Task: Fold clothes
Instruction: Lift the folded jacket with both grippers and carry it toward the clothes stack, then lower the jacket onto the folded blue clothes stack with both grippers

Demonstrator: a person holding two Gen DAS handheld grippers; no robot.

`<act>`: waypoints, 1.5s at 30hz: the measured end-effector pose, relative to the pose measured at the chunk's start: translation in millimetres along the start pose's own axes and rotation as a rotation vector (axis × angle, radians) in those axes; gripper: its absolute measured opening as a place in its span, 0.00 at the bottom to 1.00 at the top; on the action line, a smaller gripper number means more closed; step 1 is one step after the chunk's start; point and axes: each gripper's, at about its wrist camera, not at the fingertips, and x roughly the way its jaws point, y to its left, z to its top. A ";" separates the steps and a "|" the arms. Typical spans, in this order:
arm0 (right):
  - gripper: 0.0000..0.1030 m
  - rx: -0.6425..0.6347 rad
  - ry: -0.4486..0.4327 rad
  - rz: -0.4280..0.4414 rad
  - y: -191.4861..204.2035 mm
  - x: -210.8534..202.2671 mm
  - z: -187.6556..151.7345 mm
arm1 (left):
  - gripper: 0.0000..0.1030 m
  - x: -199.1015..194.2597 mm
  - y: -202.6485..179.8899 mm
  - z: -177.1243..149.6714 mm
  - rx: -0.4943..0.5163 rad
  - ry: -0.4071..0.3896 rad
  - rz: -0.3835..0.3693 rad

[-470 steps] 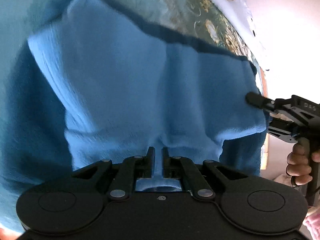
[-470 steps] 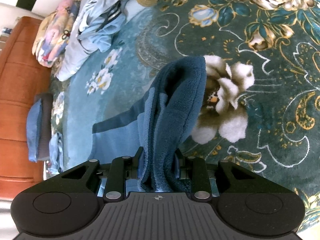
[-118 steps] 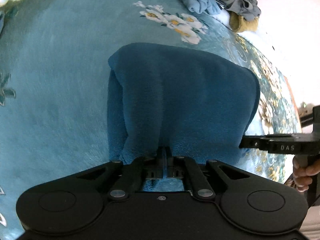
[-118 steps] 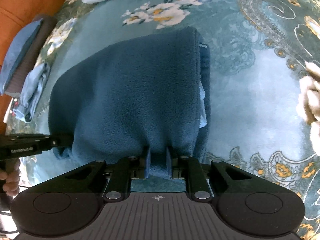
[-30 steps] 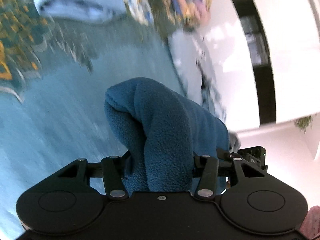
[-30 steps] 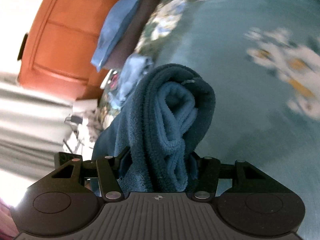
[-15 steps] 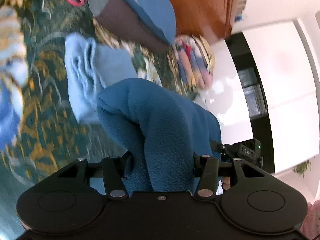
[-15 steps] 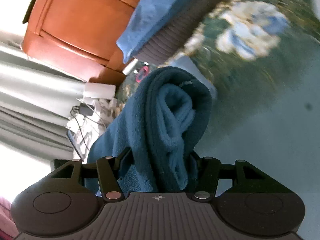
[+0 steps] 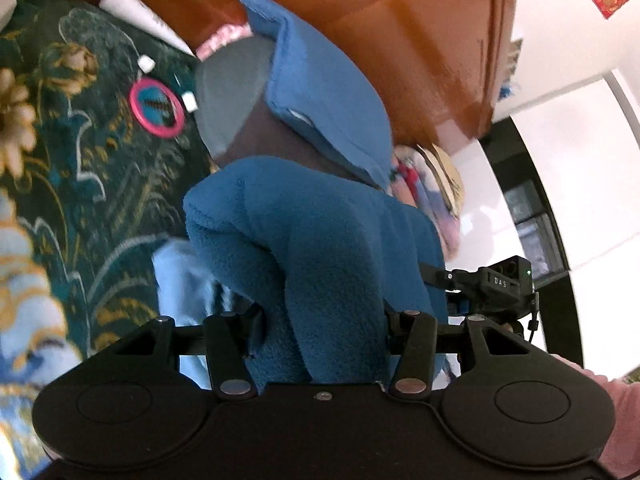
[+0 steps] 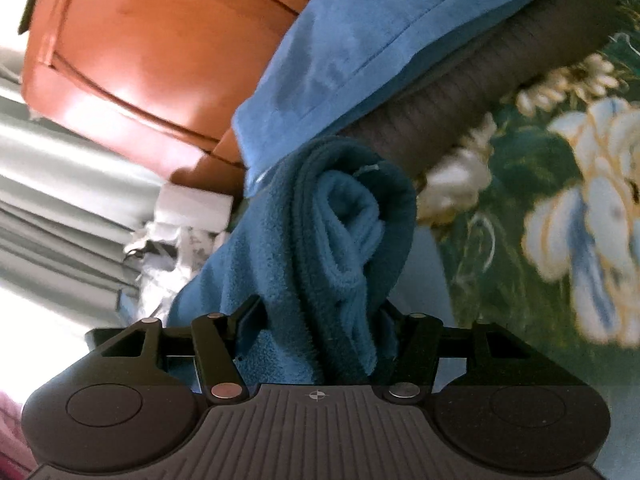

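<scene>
A folded blue fleece garment (image 9: 320, 248) is held off the bed between both grippers. My left gripper (image 9: 324, 312) is shut on one end of the thick bundle, which hides its fingertips. My right gripper (image 10: 324, 312) is shut on the other end, where the rolled layers (image 10: 344, 224) show edge on. The right gripper's body (image 9: 496, 284) shows at the right of the left wrist view. Just beyond the bundle lies a stack of folded clothes: a lighter blue piece (image 9: 324, 92) (image 10: 380, 44) on a dark brown ribbed one (image 10: 460, 108).
The stack lies against an orange-brown wooden headboard (image 10: 152, 48) (image 9: 400, 24). The green floral bedspread (image 10: 552, 208) (image 9: 80, 160) lies below. A pink ring (image 9: 157, 109) and small white items lie left of the stack. A pale blue garment (image 9: 180, 280) lies under the bundle. Grey curtains (image 10: 60, 200) hang at the left.
Both grippers have carried the folded fleece across the bed toward the headboard. The folded stack is now much closer, right in front of the bundle.
</scene>
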 end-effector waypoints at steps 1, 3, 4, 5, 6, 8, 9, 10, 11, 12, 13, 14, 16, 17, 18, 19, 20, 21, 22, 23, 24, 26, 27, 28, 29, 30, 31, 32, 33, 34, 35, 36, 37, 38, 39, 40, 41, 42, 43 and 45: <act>0.55 -0.002 0.005 -0.004 -4.0 6.3 4.2 | 0.47 3.5 1.9 -0.3 0.002 0.000 0.016; 0.56 0.007 0.020 -0.013 -14.2 18.9 10.2 | 0.47 7.9 8.8 -3.5 -0.016 0.012 0.035; 0.56 0.017 0.032 -0.020 -20.6 25.0 10.0 | 0.47 10.1 13.1 -6.0 -0.026 0.021 0.044; 0.57 0.024 0.046 -0.031 -26.7 31.8 9.4 | 0.47 12.4 16.6 -8.2 -0.031 0.028 0.056; 0.57 0.030 0.060 -0.040 -32.3 37.8 7.9 | 0.48 14.9 19.6 -9.8 -0.026 0.035 0.067; 0.58 0.046 0.071 -0.036 -43.1 45.6 3.3 | 0.49 19.9 24.1 -12.6 0.000 0.050 0.085; 0.59 0.056 0.067 -0.028 -47.7 47.1 1.0 | 0.50 21.9 26.7 -13.4 0.002 0.053 0.087; 0.60 0.058 0.065 -0.024 -50.8 48.0 -1.4 | 0.51 23.6 29.0 -14.0 -0.001 0.053 0.084; 0.61 0.062 0.063 -0.021 -54.0 48.8 -3.7 | 0.52 25.2 30.9 -14.8 -0.005 0.052 0.083; 0.62 0.068 0.061 -0.018 -57.2 49.4 -6.2 | 0.53 27.0 31.9 -16.1 0.000 0.054 0.085; 0.63 0.075 0.059 -0.015 -60.5 49.9 -8.7 | 0.54 28.0 32.1 -18.0 0.009 0.056 0.088; 0.64 0.084 0.056 -0.013 -63.1 49.9 -11.1 | 0.54 28.0 32.1 -20.1 0.016 0.058 0.091; 0.64 0.097 0.048 -0.008 -65.7 48.8 -14.6 | 0.54 26.8 32.1 -22.1 0.013 0.057 0.091; 0.64 0.099 0.044 -0.008 -65.6 48.4 -15.4 | 0.54 26.6 32.1 -21.8 0.008 0.057 0.091; 0.64 0.099 0.040 -0.009 -64.5 47.8 -15.8 | 0.53 25.5 30.7 -21.0 0.004 0.057 0.091; 0.64 0.093 0.038 -0.015 -61.5 46.5 -15.4 | 0.53 23.4 28.0 -19.4 0.005 0.060 0.095; 0.64 0.079 0.036 -0.023 -56.7 44.3 -14.4 | 0.53 21.4 25.0 -17.0 0.009 0.063 0.102; 0.64 0.061 0.036 -0.032 -50.9 41.2 -12.8 | 0.52 18.1 21.7 -14.3 0.003 0.069 0.111; 0.64 0.041 0.034 -0.044 -44.3 37.1 -11.6 | 0.51 13.8 18.1 -11.5 -0.009 0.077 0.122; 0.66 0.021 0.030 -0.061 -37.1 32.3 -11.3 | 0.51 9.4 14.5 -8.6 -0.021 0.085 0.132; 0.66 0.004 0.025 -0.083 -30.5 26.6 -11.7 | 0.51 3.0 9.5 -5.9 -0.014 0.088 0.144; 0.67 -0.026 0.009 -0.124 -19.0 13.8 -14.7 | 0.52 -13.8 -3.8 -0.5 0.039 0.083 0.169; 0.67 -0.034 -0.007 -0.137 -14.6 5.4 -17.5 | 0.54 -23.4 -11.8 2.3 0.075 0.076 0.182; 0.67 -0.038 -0.031 -0.146 -9.9 -3.8 -20.5 | 0.57 -32.3 -20.1 5.5 0.105 0.063 0.188; 0.67 -0.042 -0.058 -0.148 -4.9 -13.0 -23.1 | 0.58 -40.5 -28.5 9.2 0.130 0.046 0.188; 0.67 -0.047 -0.092 -0.154 1.4 -22.5 -26.3 | 0.59 -45.5 -37.4 13.3 0.158 0.028 0.184; 0.66 -0.056 -0.129 -0.167 9.3 -31.2 -30.0 | 0.59 -47.8 -46.7 17.6 0.189 0.010 0.174; 0.66 -0.070 -0.159 -0.176 17.6 -36.9 -33.7 | 0.59 -50.2 -56.0 21.9 0.219 -0.009 0.165; 0.66 -0.087 -0.177 -0.180 26.3 -38.6 -38.0 | 0.59 -48.0 -65.0 26.2 0.246 -0.017 0.156; 0.64 -0.105 -0.179 -0.181 34.8 -36.7 -42.5 | 0.57 -44.3 -71.9 28.1 0.269 -0.019 0.140; 0.55 -0.122 -0.182 -0.182 43.3 -34.8 -46.9 | 0.57 -41.1 -77.5 28.1 0.291 -0.023 0.115; 0.47 -0.143 -0.178 -0.179 51.4 -30.6 -52.6 | 0.56 -35.2 -82.0 26.0 0.313 -0.014 0.106; 0.45 -0.165 -0.163 -0.174 58.3 -23.1 -59.1 | 0.49 -28.0 -85.5 22.4 0.334 0.006 0.114; 0.41 -0.184 -0.148 -0.171 64.1 -15.3 -64.4 | 0.44 -20.8 -89.0 18.8 0.356 0.026 0.121; 0.38 -0.197 -0.133 -0.172 68.3 -7.3 -69.0 | 0.37 -13.6 -92.6 15.3 0.377 0.046 0.128; 0.36 -0.202 -0.118 -0.180 70.1 0.7 -72.8 | 0.30 -7.3 -93.5 10.8 0.389 0.071 0.135; 0.32 -0.200 -0.104 -0.188 70.5 7.7 -76.2 | 0.26 -1.9 -92.4 5.5 0.393 0.102 0.141; 0.31 -0.187 -0.092 -0.195 69.0 13.1 -79.4 | 0.23 3.4 -90.8 0.4 0.393 0.131 0.149; 0.30 -0.175 -0.080 -0.203 67.6 18.6 -82.5 | 0.23 7.4 -87.3 -5.2 0.388 0.159 0.165; 0.30 -0.163 -0.063 -0.222 65.4 24.6 -91.3 | 0.21 11.4 -78.5 -15.7 0.372 0.203 0.193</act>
